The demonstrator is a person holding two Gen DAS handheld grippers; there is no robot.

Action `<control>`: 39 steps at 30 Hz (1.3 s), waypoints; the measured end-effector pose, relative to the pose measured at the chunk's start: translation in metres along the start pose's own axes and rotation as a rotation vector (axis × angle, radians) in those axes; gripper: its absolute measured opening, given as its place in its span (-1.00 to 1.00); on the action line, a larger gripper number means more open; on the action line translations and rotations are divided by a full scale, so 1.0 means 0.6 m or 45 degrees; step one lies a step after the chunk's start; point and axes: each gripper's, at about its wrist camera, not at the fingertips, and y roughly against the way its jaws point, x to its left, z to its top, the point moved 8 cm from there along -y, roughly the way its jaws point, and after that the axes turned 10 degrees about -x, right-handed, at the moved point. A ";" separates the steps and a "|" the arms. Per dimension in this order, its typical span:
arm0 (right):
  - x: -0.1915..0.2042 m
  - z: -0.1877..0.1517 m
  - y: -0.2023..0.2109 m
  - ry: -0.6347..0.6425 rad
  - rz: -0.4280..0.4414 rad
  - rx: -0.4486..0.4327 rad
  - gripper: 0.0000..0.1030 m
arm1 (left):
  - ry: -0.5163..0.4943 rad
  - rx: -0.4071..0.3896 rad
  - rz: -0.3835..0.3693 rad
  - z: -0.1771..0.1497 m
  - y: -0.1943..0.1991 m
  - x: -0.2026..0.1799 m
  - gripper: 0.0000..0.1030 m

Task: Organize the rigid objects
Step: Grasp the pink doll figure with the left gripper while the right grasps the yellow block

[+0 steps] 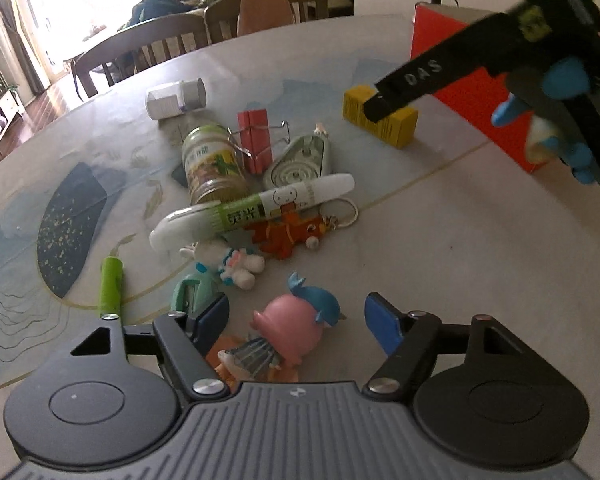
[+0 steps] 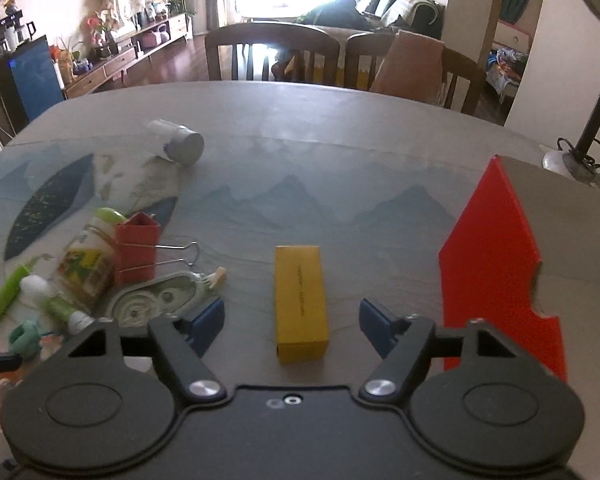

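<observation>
My left gripper [image 1: 296, 322] is open, with a pink and blue toy figure [image 1: 296, 320] on the table between its fingers. Beyond it lies a heap: a white and green marker [image 1: 252, 210], a green-labelled jar [image 1: 212, 164], a red binder clip [image 1: 254, 140], a correction tape dispenser [image 1: 300, 164], an orange toy [image 1: 288, 234] and a small white plush [image 1: 236, 262]. My right gripper [image 2: 292, 322] is open and straddles a yellow box [image 2: 300, 300]; the box also shows in the left wrist view [image 1: 380, 114], partly hidden by the right gripper [image 1: 384, 106].
A red open box [image 2: 496, 272] stands at the right, also in the left wrist view [image 1: 476, 92]. A white bottle [image 1: 176, 100] lies at the back. A green tube [image 1: 112, 286] and a teal sharpener [image 1: 188, 290] lie at the left. Chairs line the far table edge.
</observation>
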 end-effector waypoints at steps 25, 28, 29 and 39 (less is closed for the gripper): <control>0.006 0.001 -0.033 -0.014 -0.033 0.073 -0.45 | 0.084 0.042 -0.006 -0.005 -0.012 0.019 -0.27; 0.009 0.004 -0.012 -0.027 -0.030 0.054 -0.45 | 0.117 0.037 -0.011 -0.004 -0.009 0.024 -0.27; 0.009 0.005 -0.004 -0.032 -0.030 0.048 -0.45 | 0.129 0.034 -0.014 -0.004 -0.007 0.025 -0.27; 0.012 0.006 0.109 -0.117 -0.019 -0.005 -0.45 | 0.230 -0.054 -0.082 0.014 0.032 0.039 -0.27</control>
